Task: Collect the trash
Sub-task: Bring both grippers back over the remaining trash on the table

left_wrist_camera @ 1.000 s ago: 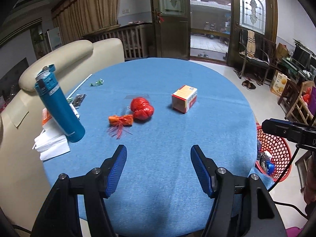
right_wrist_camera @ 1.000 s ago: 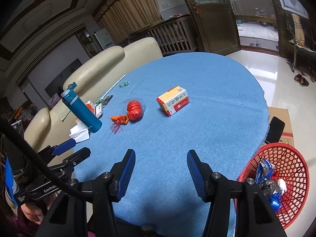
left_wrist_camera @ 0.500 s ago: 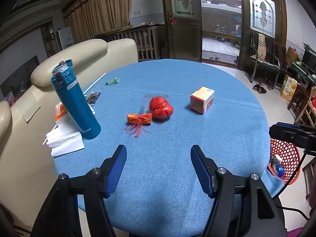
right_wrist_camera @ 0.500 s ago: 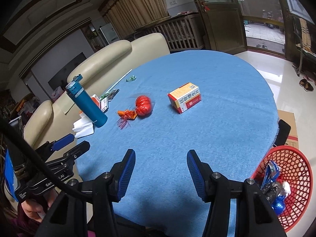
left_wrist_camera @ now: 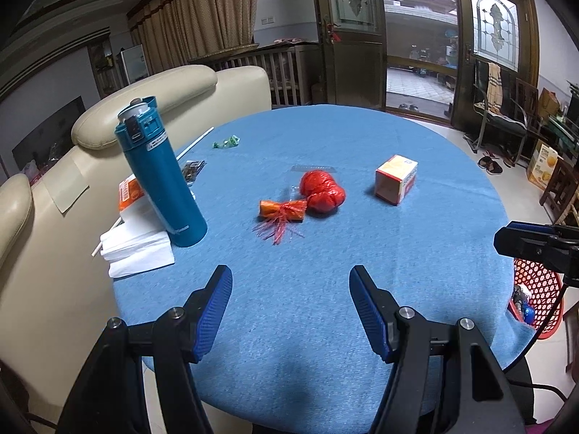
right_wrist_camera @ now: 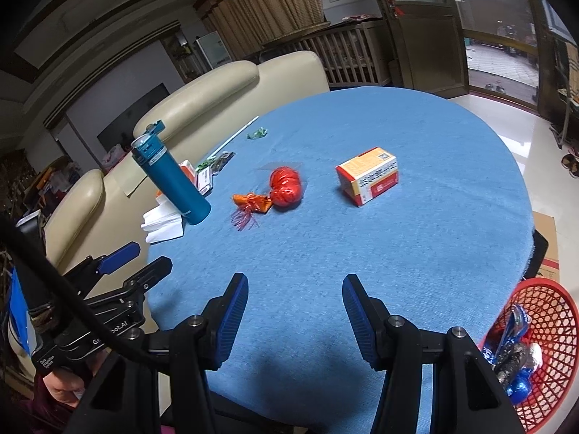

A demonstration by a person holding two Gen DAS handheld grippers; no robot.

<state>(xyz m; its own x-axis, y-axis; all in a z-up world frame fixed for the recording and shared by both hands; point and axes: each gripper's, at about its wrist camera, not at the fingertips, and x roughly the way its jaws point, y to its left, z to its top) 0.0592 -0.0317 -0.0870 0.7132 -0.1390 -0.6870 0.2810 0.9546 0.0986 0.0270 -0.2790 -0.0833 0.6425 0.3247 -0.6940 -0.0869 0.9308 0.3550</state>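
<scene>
On the round blue table [left_wrist_camera: 325, 325] [right_wrist_camera: 434, 238] lie a crumpled red wrapper [left_wrist_camera: 321, 191] [right_wrist_camera: 286, 185], an orange wrapper with a red fringe [left_wrist_camera: 280, 211] [right_wrist_camera: 251, 202] touching it, a small orange and white box [left_wrist_camera: 396, 179] [right_wrist_camera: 367, 174] and a green wrapper [left_wrist_camera: 226, 142] [right_wrist_camera: 257, 133] farther back. My left gripper [left_wrist_camera: 290, 282] is open over the table's near edge, nothing between its fingers. My right gripper [right_wrist_camera: 295, 289] is also open and empty, well short of the box. A red mesh basket [right_wrist_camera: 542, 343] [left_wrist_camera: 539, 285] with wrappers inside stands below the table's right side.
A tall teal bottle [left_wrist_camera: 161, 173] [right_wrist_camera: 170, 179] stands at the table's left on white tissues [left_wrist_camera: 139, 249] beside small packets. A cream sofa [left_wrist_camera: 54, 199] runs along the left. The left gripper's body [right_wrist_camera: 105, 289] shows in the right wrist view, held by a hand.
Both grippers have drawn back from the table and swung a little left; the objects now sit farther right in both views. Neither gripper's jaws have changed.
</scene>
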